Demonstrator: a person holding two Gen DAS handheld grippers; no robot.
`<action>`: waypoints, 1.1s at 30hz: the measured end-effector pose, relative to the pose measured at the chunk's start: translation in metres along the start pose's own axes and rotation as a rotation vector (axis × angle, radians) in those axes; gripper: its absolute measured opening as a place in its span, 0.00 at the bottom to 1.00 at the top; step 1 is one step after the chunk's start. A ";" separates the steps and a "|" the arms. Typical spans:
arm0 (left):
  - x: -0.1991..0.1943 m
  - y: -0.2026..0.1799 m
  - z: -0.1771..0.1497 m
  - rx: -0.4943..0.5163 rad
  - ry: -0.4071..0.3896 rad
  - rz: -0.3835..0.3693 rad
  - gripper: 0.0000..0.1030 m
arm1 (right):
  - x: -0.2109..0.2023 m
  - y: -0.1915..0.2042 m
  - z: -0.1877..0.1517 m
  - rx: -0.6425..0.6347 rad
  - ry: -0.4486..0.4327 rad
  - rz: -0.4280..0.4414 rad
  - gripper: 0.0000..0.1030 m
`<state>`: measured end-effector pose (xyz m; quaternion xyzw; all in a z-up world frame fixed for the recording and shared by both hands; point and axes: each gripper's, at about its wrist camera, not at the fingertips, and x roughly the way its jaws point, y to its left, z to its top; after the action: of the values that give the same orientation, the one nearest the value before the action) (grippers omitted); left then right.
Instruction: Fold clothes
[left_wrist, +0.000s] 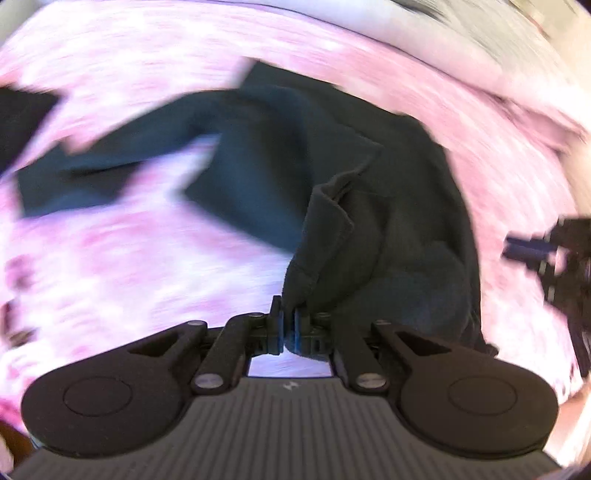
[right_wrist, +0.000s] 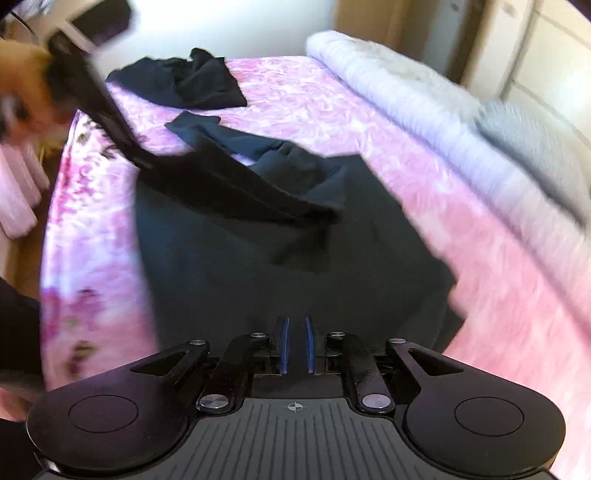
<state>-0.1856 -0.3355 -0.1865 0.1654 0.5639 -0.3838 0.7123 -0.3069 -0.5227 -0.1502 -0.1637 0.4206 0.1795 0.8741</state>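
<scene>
Left tongs (left_wrist: 287, 325) clamped on dark garment (left_wrist: 369, 206) above pink bed (left_wrist: 129, 266); right tongs (right_wrist: 296, 345) narrowly parted, empty.

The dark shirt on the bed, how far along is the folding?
Early. Nothing looks folded yet: the shirt lies rumpled on the pink bedspread. In hand: the left gripper is shut on a bunched edge of it; the right gripper is slightly open above it, empty. Left: this fold, and another dark garment crumpled further back.
</scene>
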 end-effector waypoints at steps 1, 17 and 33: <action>-0.010 0.016 -0.001 -0.018 -0.009 0.025 0.03 | 0.008 -0.004 0.009 -0.045 -0.004 -0.003 0.16; -0.022 0.173 -0.019 -0.164 -0.054 0.076 0.03 | 0.253 0.046 0.147 -0.993 -0.020 0.077 0.46; -0.105 0.168 0.072 0.114 -0.425 0.026 0.03 | 0.123 -0.007 0.213 -0.606 -0.018 -0.287 0.02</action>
<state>-0.0205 -0.2364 -0.0997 0.1279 0.3762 -0.4322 0.8095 -0.0884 -0.4146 -0.1207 -0.4723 0.3129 0.1727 0.8057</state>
